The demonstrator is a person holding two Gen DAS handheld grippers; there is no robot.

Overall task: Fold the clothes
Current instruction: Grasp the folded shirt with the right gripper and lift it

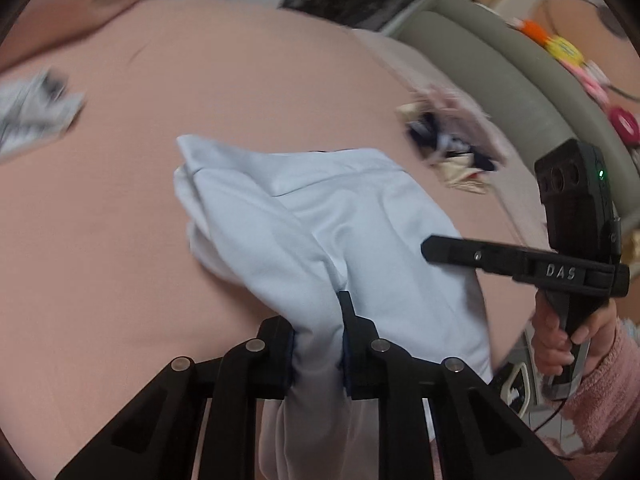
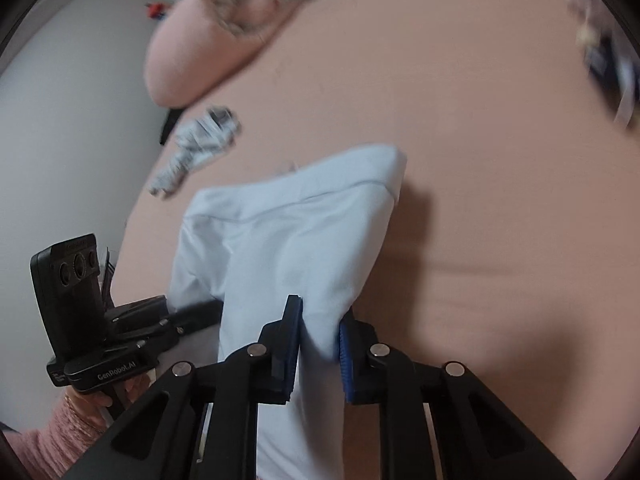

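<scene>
The left gripper (image 1: 316, 344) and right gripper (image 2: 320, 344) are each pinching a bunched edge of the pale blue garment (image 1: 320, 216), jaws narrow on cloth. The garment is hanging from them, its far end trailing on the pink bed (image 1: 240, 60).

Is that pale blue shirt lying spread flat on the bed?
No. The pale blue shirt is bunched and partly lifted, pinched by both grippers.

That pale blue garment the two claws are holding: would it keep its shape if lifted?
Probably not. The pale blue garment already sags and creases between the left claw and right claw, so it looks floppy. It seems thin and light.
</scene>
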